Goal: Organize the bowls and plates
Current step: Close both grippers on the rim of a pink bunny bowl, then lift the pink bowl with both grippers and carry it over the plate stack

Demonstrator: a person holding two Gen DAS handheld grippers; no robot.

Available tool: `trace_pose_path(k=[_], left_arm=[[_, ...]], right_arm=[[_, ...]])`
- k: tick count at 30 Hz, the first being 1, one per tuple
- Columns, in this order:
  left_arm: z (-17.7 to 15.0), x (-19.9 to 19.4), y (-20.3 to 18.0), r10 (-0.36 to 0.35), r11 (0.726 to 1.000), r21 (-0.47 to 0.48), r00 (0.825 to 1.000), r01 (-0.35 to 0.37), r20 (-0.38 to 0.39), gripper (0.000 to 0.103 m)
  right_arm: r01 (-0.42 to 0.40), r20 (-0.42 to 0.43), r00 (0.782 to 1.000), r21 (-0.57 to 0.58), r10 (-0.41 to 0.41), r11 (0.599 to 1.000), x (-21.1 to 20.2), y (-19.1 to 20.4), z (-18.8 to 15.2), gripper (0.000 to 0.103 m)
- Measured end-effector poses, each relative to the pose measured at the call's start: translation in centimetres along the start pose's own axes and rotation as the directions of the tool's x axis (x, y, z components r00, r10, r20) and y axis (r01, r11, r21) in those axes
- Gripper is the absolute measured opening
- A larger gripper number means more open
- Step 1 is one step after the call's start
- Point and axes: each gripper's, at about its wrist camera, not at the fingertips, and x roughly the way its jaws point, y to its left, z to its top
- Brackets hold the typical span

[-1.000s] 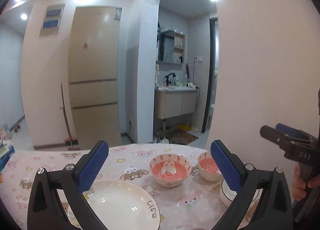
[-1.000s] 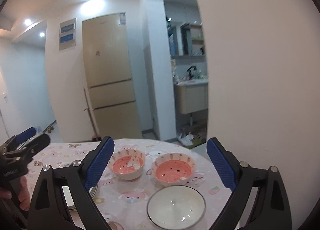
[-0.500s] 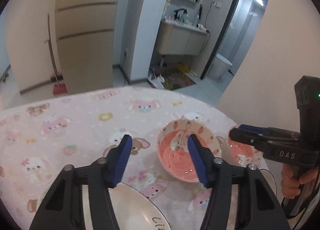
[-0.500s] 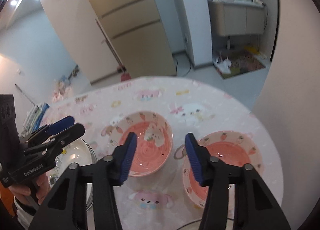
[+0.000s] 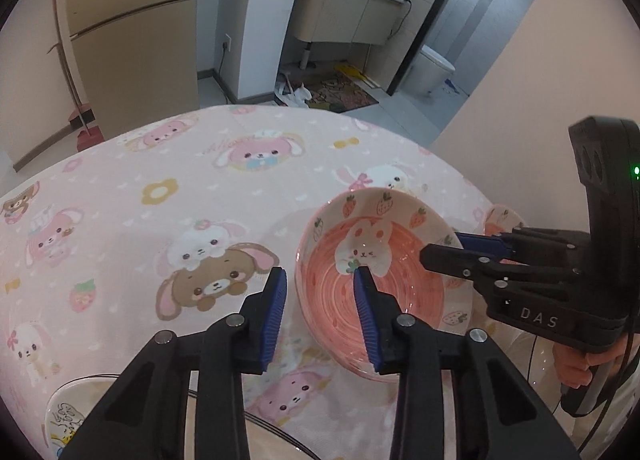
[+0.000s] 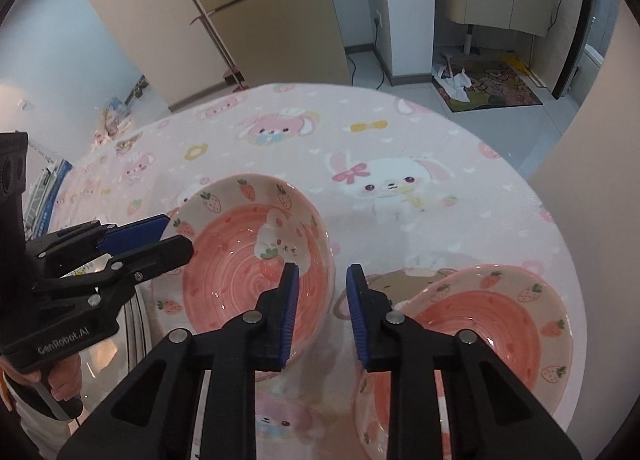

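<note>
Both tongs have dropped toward the tabletop (image 5: 120, 196) with jaws just closing, the left tongs (image 5: 320, 316) and right tongs (image 6: 322, 310) each straddling an opposite rim of the rabbit bowl (image 6: 256, 260), pads not yet pressing, second pink bowl (image 6: 492, 324) just beside.

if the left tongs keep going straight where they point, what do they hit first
Most likely the near-left rim of the pink rabbit bowl: the left tongs, whose jaws have just been closing, straddle it without touching. Depth is unclear.
</note>
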Motion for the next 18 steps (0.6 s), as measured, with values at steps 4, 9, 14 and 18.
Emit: trace_pose_path(k=[4,9,14,18], left_arm=[[-0.3,1.3,0.0,-0.002,1.000,0.005,0.999,0.003,-0.036,0.030],[-0.5,1.7,0.8,0.008,1.000,-0.027,0.999,-0.009,-0.035,0.015],[-0.7,1.3,0.7,0.044,0.998,-0.032,0.999,-0.045,-0.024,0.011],[-0.4,-0.2,0.6,0.056,0.997,-0.049,0.998,-0.055,0.016,0.009]], right_arm=[[0.016,-0.005,1.000,-0.031,-0.016,0.999,0.5,0.7,0.2,0.021],[0.094,0.002,0.996,-0.059,-0.094,0.994,1.1,1.2,0.4,0.008],[0.038,0.003,0.999,-0.010,-0.037,0.999,0.5,0.6,0.4,0.006],[0.055,0.011,0.998,-0.015,-0.055,0.998,-0.2,1.3,0.5,0.006]])
